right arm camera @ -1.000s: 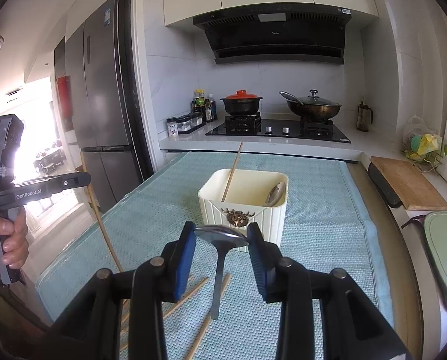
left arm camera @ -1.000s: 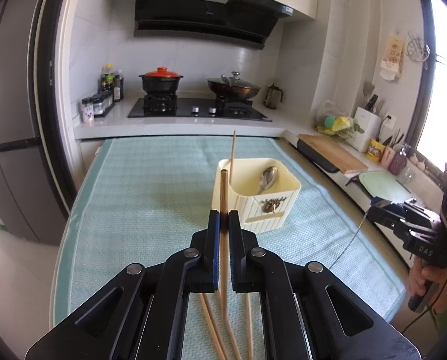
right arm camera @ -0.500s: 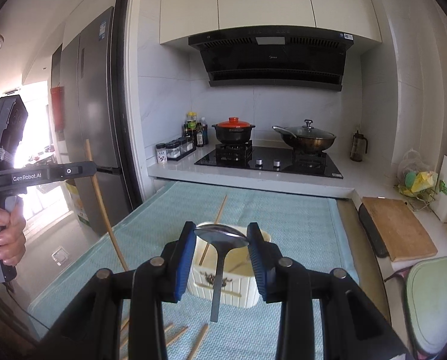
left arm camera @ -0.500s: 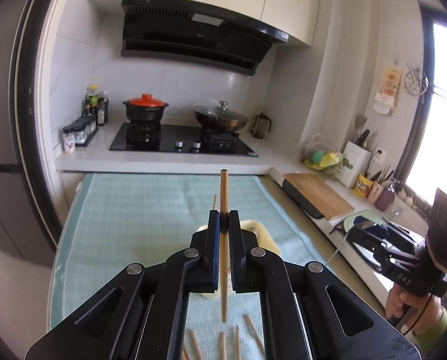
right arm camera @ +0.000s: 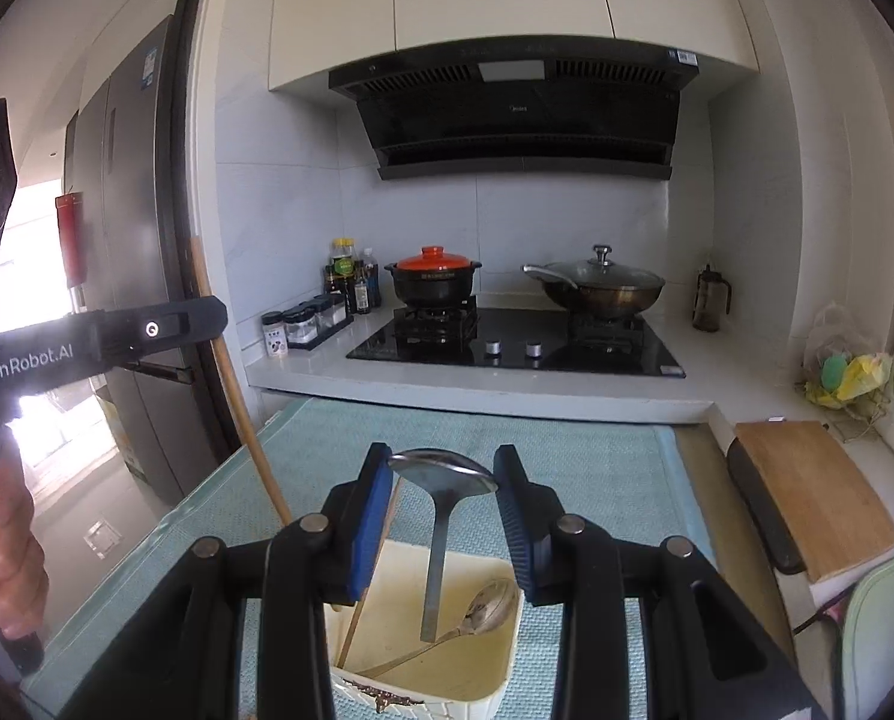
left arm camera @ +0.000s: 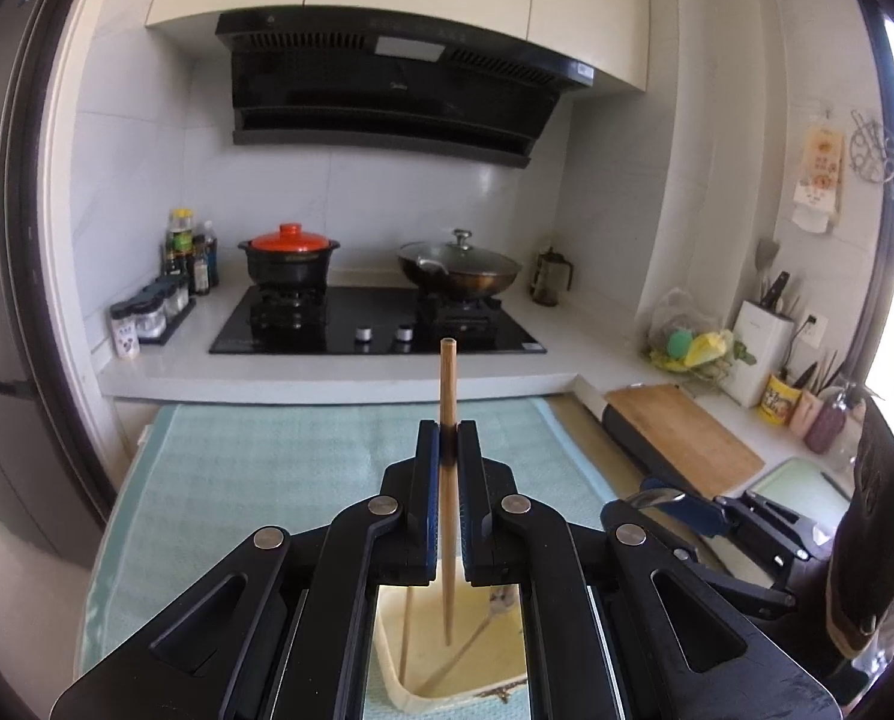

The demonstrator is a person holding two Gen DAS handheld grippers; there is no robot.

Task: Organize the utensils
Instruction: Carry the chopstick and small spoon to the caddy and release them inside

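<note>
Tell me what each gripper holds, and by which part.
Left gripper pinches a chopstick on its upper shaft, below the top end. Right gripper clamps a spoon by the bowl, handle hanging down.

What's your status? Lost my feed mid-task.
Left gripper shut on chopstick, tip over cream holder. Right gripper shut on spoon, handle hanging over the holder. One chopstick and one spoon already inside. Nothing blocking the drop.

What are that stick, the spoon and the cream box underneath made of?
Chopstick: probably bamboo or wood, matte tan with faint grain. Spoon: metal, likely stainless steel, grey and reflective. Box: looks like cream plastic, smooth, slightly glossy.
</note>
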